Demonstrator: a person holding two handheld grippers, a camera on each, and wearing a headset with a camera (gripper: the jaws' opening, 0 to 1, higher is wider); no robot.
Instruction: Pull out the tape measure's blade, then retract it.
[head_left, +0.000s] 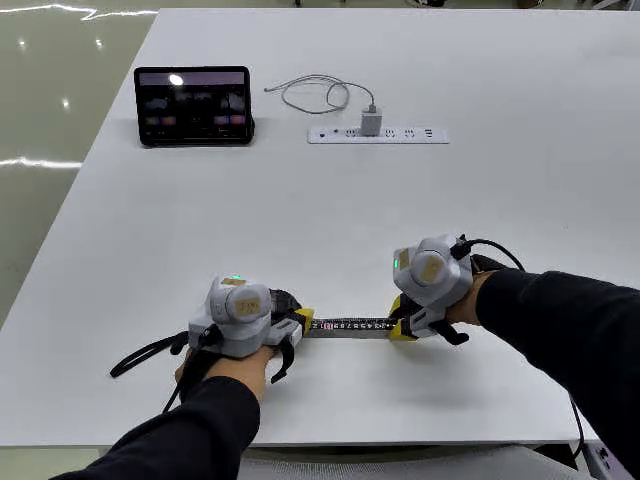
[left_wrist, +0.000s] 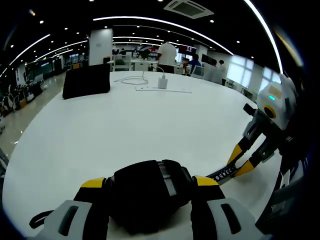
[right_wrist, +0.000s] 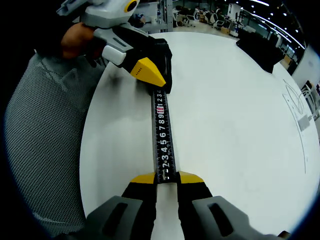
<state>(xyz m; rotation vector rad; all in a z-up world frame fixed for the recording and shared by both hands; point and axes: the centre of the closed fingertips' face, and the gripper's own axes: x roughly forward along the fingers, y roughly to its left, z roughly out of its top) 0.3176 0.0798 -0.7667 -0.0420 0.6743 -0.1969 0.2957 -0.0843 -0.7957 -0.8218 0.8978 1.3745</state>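
My left gripper (left_wrist: 149, 183) clenched on the tape measure case (right_wrist: 159, 50) — right gripper (right_wrist: 166, 178) pinching the blade (right_wrist: 162, 132) tip, blade extended between them.

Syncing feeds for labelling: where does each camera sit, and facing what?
Head view: headset, facing forward-down at the white workbench; dark sleeves, left gripper and right gripper show.
Left gripper view: on that gripper, facing the black tablet; its jaws clamp the black tape measure case.
Right gripper view: on that gripper, facing along the black numbered blade its jaws pinch.
Shared: both gripper views show the blade and the opposite gripper.
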